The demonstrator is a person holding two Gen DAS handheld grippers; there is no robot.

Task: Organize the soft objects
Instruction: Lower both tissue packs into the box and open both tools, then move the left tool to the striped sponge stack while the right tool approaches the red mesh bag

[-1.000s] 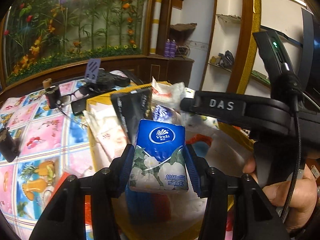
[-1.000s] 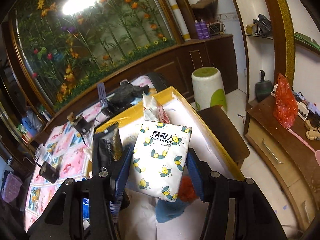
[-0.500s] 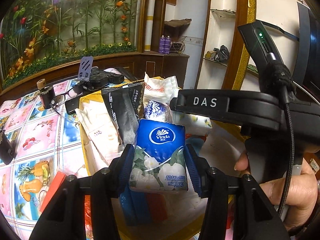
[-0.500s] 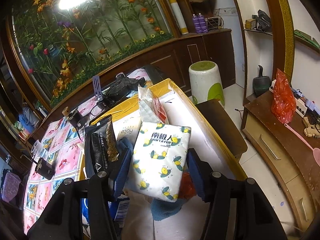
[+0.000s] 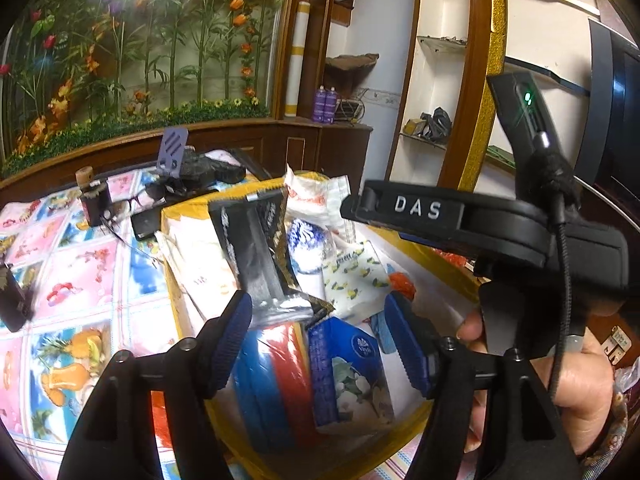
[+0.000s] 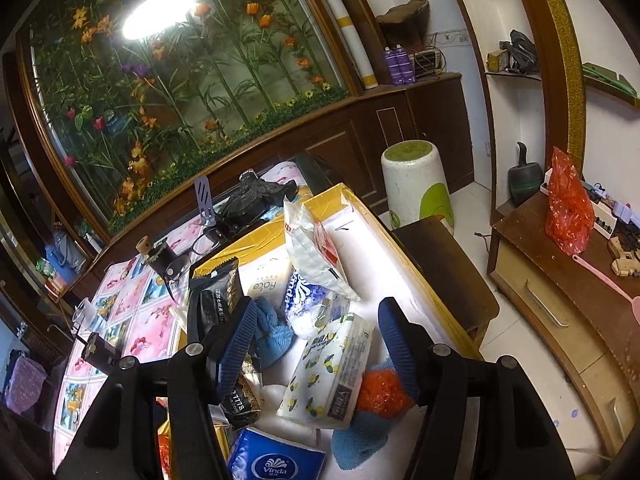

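Observation:
My left gripper (image 5: 320, 336) is open and empty above a yellow-rimmed box (image 5: 416, 254). A blue Vinda tissue pack (image 5: 352, 376) lies in the box just below it; it also shows in the right wrist view (image 6: 276, 462). My right gripper (image 6: 316, 344) is open and empty. A white tissue pack with yellow bees (image 6: 332, 372) lies in the box beneath it, and shows in the left wrist view (image 5: 354, 278). A black pouch (image 6: 218, 308), a blue knitted item (image 6: 272, 332), a red item (image 6: 378, 394) and white packets (image 6: 316, 256) also fill the box.
The box sits on a table with a flowered cloth (image 5: 80, 276). Glasses (image 5: 128, 204), a dark wallet (image 5: 146, 224) and small black devices (image 5: 12, 300) lie on the cloth. To the right stand a white-green stool (image 6: 418, 188) and a wooden cabinet (image 6: 560, 280). The person's hand (image 5: 560, 384) holds the right gripper.
Both grippers have opened. The Vinda pack left the left gripper and the bee-print pack left the right gripper; both now lie in the box.

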